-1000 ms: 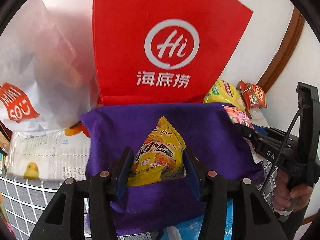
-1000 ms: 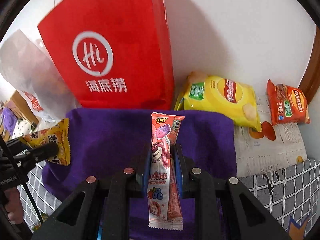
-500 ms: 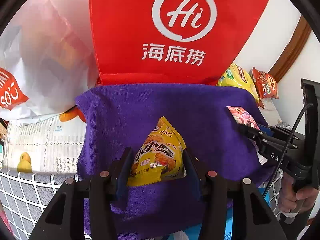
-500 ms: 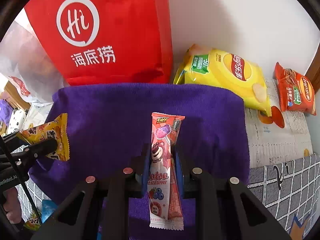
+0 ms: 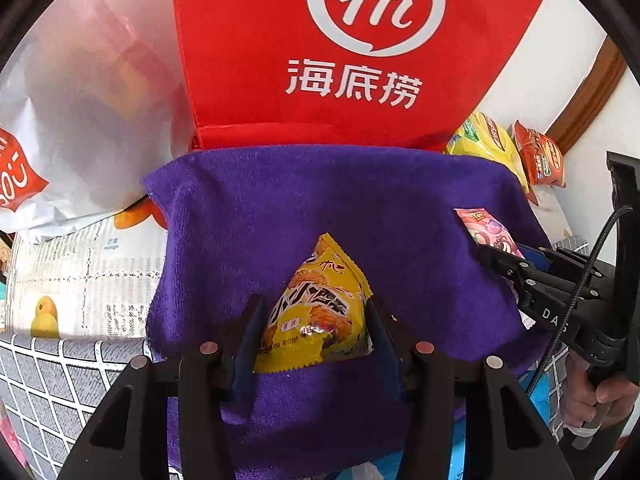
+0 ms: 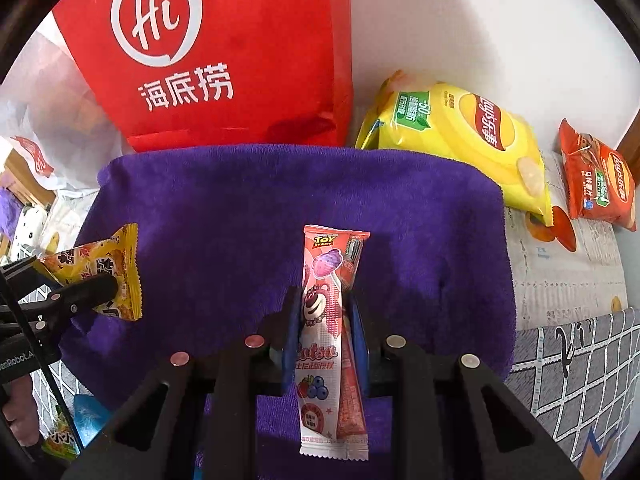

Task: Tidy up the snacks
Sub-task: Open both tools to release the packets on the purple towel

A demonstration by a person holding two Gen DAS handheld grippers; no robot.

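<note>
My left gripper (image 5: 314, 314) is shut on a small yellow snack packet (image 5: 316, 312) and holds it above a purple towel (image 5: 320, 200). My right gripper (image 6: 324, 320) is shut on a pink lollipop packet (image 6: 322, 320), with a second red packet pressed behind it, also above the purple towel (image 6: 280, 208). Each gripper shows in the other's view: the right gripper (image 5: 504, 260) at the right with the pink packet (image 5: 486, 230), the left gripper (image 6: 86, 288) at the left with the yellow packet (image 6: 100, 268).
A tall red paper bag (image 5: 360, 60) stands behind the towel, also in the right wrist view (image 6: 220, 52). A white plastic bag (image 5: 80, 100) lies left of it. A yellow chip bag (image 6: 460, 136) and an orange-red chip bag (image 6: 596, 180) lie at the right by the wall.
Both grippers have moved forward and lower over the purple towel, toward the red bag. Both keep their packets.
</note>
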